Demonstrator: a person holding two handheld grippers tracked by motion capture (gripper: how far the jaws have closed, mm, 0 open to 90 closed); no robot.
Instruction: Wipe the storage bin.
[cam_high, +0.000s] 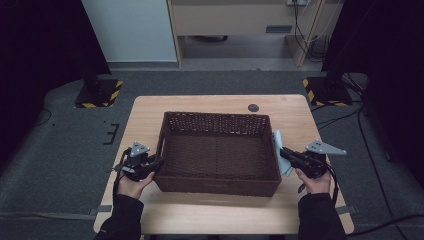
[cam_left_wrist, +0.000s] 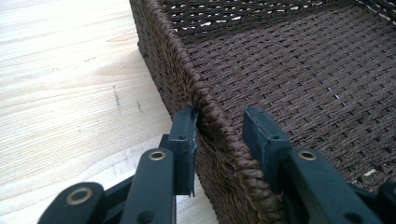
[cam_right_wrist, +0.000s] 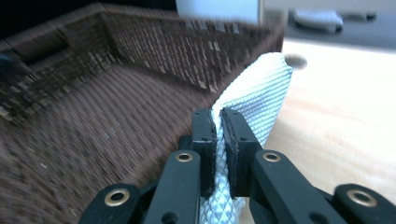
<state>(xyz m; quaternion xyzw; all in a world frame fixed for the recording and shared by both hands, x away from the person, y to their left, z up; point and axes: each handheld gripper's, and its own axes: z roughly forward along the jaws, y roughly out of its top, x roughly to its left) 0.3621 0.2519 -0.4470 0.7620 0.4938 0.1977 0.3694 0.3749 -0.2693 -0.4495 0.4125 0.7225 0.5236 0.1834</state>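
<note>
On the wooden bench (cam_high: 150, 117), the left gripper (cam_left_wrist: 219, 133) straddles the brown woven basket's (cam_high: 218, 150) left wall with fingers (cam_left_wrist: 184, 135) released, not yet pinching, while the right gripper (cam_right_wrist: 218, 135) clenches a pale blue cloth (cam_right_wrist: 254, 100) beside the basket's right rim.

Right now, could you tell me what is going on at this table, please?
A person is working at a light wooden table with a two-jaw gripper in each hand. The left gripper straddles the left rim of a dark brown woven rectangular basket, one jaw outside and one inside, not yet pressing on it. The right gripper is clamped on a pale blue-white textured cloth, held beside the basket's right wall. The basket's inside is bare.
</note>
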